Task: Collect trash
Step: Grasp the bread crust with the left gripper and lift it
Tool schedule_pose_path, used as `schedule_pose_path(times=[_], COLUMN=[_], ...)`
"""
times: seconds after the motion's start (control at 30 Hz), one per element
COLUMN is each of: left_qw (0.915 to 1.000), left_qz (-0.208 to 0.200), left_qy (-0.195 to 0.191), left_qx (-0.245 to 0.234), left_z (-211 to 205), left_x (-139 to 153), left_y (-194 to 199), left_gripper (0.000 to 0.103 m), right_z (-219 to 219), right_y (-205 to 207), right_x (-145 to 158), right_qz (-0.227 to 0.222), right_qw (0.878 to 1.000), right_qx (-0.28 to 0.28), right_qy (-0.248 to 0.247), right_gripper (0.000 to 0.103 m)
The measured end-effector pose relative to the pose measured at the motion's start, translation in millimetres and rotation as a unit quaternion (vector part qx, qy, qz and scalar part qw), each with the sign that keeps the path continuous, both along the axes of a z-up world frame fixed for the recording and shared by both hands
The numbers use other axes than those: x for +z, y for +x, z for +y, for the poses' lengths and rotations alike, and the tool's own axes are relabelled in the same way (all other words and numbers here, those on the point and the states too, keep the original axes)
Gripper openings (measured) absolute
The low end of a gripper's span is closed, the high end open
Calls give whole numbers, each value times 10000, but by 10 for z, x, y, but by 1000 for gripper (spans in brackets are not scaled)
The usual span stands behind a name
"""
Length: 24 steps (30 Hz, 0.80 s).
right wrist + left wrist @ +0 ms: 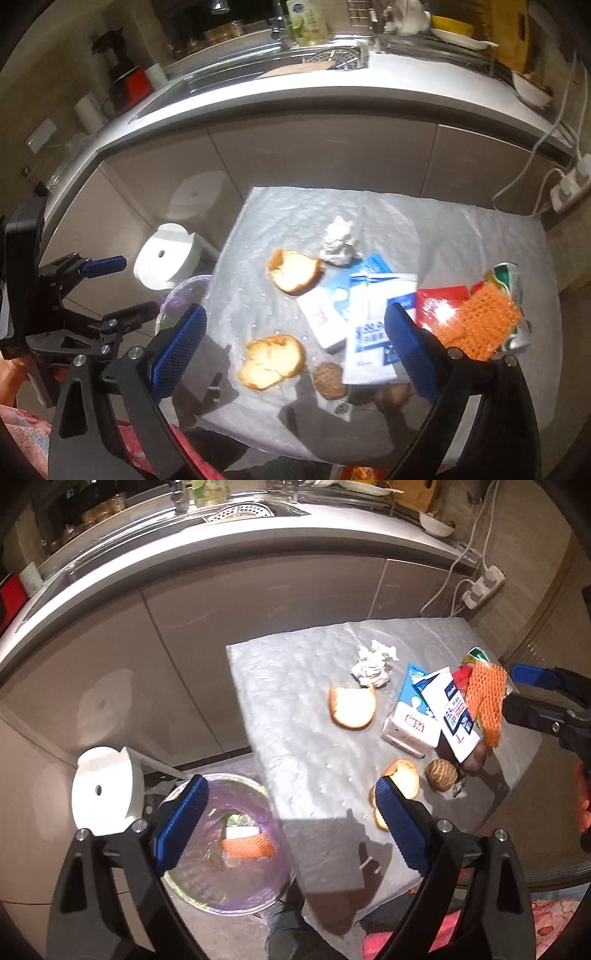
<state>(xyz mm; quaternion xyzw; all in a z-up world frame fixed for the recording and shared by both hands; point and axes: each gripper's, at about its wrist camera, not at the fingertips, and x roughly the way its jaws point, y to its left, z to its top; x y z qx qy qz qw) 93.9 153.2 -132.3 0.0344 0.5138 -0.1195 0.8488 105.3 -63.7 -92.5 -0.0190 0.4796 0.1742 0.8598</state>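
Note:
A grey table (295,709) holds trash: a crumpled tissue (373,664), two orange-rimmed peel or bread pieces (352,707) (273,360), two blue-and-white cartons (410,716) (373,332), an orange foam net (480,325), a red packet (439,302), a can (511,280) and a brown ball (441,774). Left of the table stands a bin with a purple liner (225,845), with an orange net inside. My left gripper (290,786) hangs open and empty between the bin and the table edge. My right gripper (295,314) is open and empty above the cartons.
A white roll-shaped object (103,790) stands on the floor beside the bin. Behind the table run grey cabinets and a counter with a sink (332,55). A power strip with cables (484,583) hangs at the right. Pink cloth (554,923) lies at the bottom edge.

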Motion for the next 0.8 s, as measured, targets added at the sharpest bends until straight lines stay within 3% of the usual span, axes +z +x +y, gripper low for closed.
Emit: schedule_pose_path(times=[0.2,0.33,0.5,0.57,0.63,0.7,0.8], left_qw=[9991,9967,9929,9901,9891,9888,9867], left_qz=[245,679,1128,1293,1330,1371,1470], left_qy=[50,-82,-296,-516,-619,-559,-690], left_qx=[-356,-442,-236,-203,-159,-171,-110], left_z=[-550,-772,-781,-761,-751,-755,-716], left_x=[-370,-671,-936,-981,-979,-982,-1012], left_y=[508,820,1026,1064,1080,1102,1126], left_gripper=[85,56,53,32,24,7,7], right_z=[-462,-685,-842,-849,-833,-807,-751], right_y=[1,17,69,104,141,182,235], right_x=[-21,-35,-63,-86,-106,-138,-157], right_qz=[64,92,117,145,164,194,204], right_qw=[9995,9991,9990,9991,9992,9994,9996], right_qx=[-277,-311,-336,-308,-268,-222,-161], right_qy=[-158,-278,-266,-253,-241,-201,-146], right_gripper=[96,96,96,96,96,96,96])
